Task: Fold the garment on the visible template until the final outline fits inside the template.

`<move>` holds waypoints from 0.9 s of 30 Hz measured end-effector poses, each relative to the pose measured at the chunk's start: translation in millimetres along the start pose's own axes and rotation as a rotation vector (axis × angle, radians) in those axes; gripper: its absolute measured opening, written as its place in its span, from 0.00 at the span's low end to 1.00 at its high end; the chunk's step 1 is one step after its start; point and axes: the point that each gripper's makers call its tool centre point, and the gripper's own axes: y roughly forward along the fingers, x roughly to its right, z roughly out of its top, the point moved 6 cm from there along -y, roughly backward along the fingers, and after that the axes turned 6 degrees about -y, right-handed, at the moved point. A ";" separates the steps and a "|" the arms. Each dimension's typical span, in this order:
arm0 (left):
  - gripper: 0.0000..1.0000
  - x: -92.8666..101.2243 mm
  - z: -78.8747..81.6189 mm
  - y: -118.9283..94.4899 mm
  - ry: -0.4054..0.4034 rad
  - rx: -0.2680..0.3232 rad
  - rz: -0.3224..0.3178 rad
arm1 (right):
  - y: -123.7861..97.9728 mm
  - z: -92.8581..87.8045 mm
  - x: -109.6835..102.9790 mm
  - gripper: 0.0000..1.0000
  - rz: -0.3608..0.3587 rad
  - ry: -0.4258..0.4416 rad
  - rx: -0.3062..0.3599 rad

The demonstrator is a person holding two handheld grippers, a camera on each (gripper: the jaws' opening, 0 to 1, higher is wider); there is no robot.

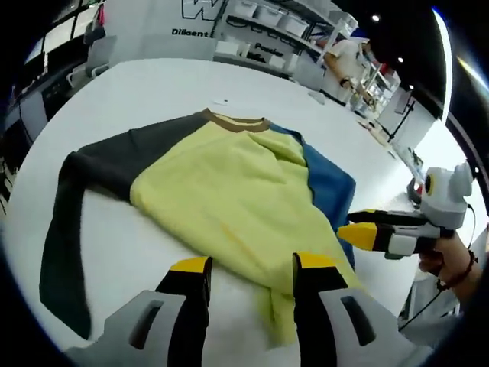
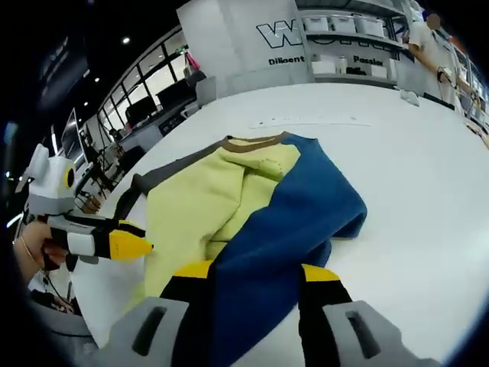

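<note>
A sweatshirt lies on the white table (image 1: pixel 137 84), with its yellow body (image 1: pixel 229 191), brown collar (image 1: pixel 237 122), dark grey sleeve (image 1: pixel 69 229) and blue sleeve (image 1: pixel 328 183). The left gripper (image 1: pixel 252 267) is open at the hem, and a strip of yellow cloth runs between its jaws. The right gripper (image 1: pixel 359 229) comes in from the right at the blue sleeve's edge. In the right gripper view the blue sleeve (image 2: pixel 298 206) is bunched over the yellow body (image 2: pixel 191 214) and runs down between the open right gripper's (image 2: pixel 256 274) jaws. The left gripper (image 2: pixel 134 246) shows at the left.
A faint marked line (image 2: pixel 306 122) crosses the table beyond the collar. Shelves with white boxes (image 1: pixel 267 15) and a person (image 1: pixel 348 65) stand past the far edge. A hand (image 1: pixel 447 260) holds the right gripper. Bare table (image 2: pixel 428 176) lies right of the blue sleeve.
</note>
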 end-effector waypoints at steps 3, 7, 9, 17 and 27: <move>0.39 3.2 -3.2 2.1 0.004 -0.011 -0.001 | 1.0 -2.4 -2.0 0.30 -0.015 0.012 -0.009; 0.29 5.1 -6.4 6.4 -0.012 -0.024 -0.004 | 4.3 -3.4 -9.3 0.19 -0.020 0.012 -0.001; 0.26 5.5 -7.1 8.2 -0.022 -0.020 0.003 | 6.7 -3.4 -12.4 0.18 -0.019 0.017 0.000; 0.11 6.2 -7.4 11.7 -0.040 -0.017 0.008 | 13.7 -7.7 -12.9 0.00 -0.067 -0.008 -0.019; 0.01 2.8 -2.8 0.5 -0.030 -0.009 -0.001 | 10.8 -8.8 -7.3 0.00 -0.056 -0.031 -0.031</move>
